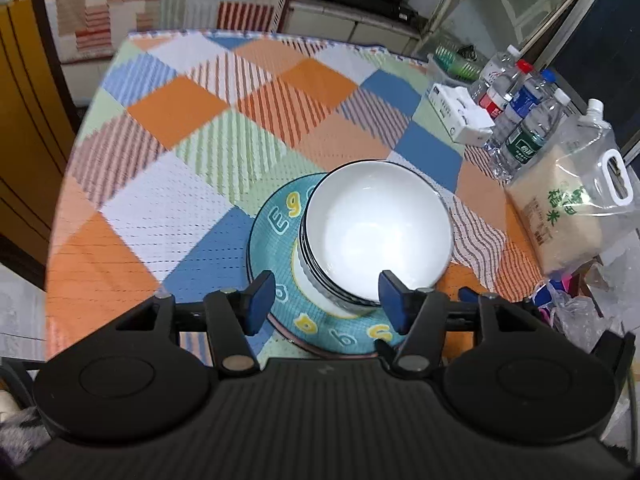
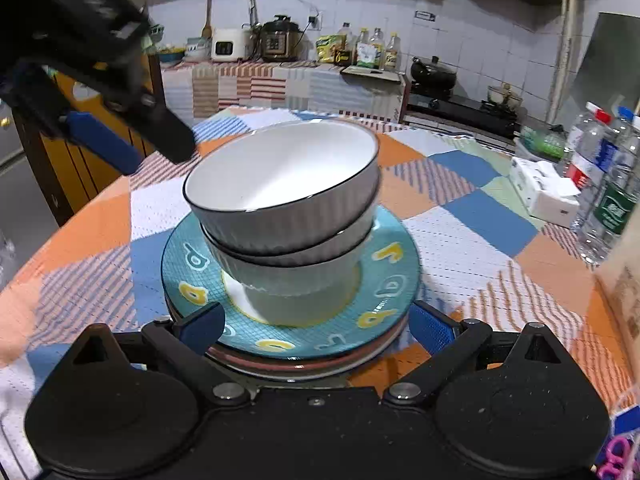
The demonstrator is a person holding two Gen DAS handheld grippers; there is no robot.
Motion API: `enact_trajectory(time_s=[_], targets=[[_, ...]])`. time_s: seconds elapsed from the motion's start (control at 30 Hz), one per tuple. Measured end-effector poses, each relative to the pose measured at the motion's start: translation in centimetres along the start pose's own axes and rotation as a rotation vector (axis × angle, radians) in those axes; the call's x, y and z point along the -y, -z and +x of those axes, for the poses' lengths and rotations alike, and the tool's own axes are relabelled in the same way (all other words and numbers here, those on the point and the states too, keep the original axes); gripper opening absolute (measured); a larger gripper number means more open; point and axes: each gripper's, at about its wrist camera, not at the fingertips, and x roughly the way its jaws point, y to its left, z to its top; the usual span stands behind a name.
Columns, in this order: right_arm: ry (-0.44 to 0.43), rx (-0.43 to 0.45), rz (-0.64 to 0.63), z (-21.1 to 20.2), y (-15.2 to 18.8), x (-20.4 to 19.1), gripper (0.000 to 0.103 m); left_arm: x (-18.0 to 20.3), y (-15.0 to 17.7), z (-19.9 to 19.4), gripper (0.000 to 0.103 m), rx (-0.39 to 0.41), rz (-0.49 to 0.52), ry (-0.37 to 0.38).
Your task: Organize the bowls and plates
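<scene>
we see the round table [image 1: 168,184] first, its bright patchwork cloth bare on the left, with water bottles [image 1: 520,120], a white box [image 1: 460,114] and a bag of rice [image 1: 568,216] crowded along the right edge. near the front edge sits the teal plate [image 2: 192,264], lying flat on at least one more plate whose pinkish rim peeks out beneath it. on the teal plate stand two white ribbed bowls, nested: the lower bowl [image 2: 296,292] is upright, the upper bowl [image 2: 280,184] sits in it mouth up but tipped slightly and offset toward the left in the right wrist view. none of these round pieces has a long axis to speak of; each opens upward.

our left gripper [image 1: 326,300] is released, pads spread and empty above the near side of the plate, and in the right wrist view it hangs up at the left, clear of the bowls. our right gripper [image 2: 316,330] is also released, its pads standing either side of the plate stack's near rim without pressing on it.

we judge the stack is built and the step in hand is letting go cleanly. to do it well we would draw both tools back along their own lines, avoiding any sideways brush against the tipped upper bowl, which looks the likeliest piece to shift.
</scene>
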Motion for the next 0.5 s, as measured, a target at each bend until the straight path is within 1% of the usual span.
enact_trajectory(time_s=[0.07,0.13,0.2,0.37,0.5], targets=[[0.010,0.009,0.021,-1.0,-0.3,0.6,0.100,1.1,0.5,-1.3,0.061,-0.016,0.031,-0.025],[0.019,0.023,0.038,-2.1,-0.6,1.1,0.100,2.1,1.3,-2.5,0.063,-0.038,0.066,-0.023],[0.031,0.028,0.054,-3.4,-1.0,1.4,0.100,3.2,2.1,-3.8,0.064,-0.043,0.097,-0.041],[0.034,0.031,0.029,-7.3,-2.1,2.0,0.100,5.8,4.0,-7.0,0.068,-0.015,0.160,-0.071],[0.045,0.001,0.038,-10.0,-2.6,2.4,0.100,7.1,5.2,-9.2,0.072,0.014,0.169,-0.079]])
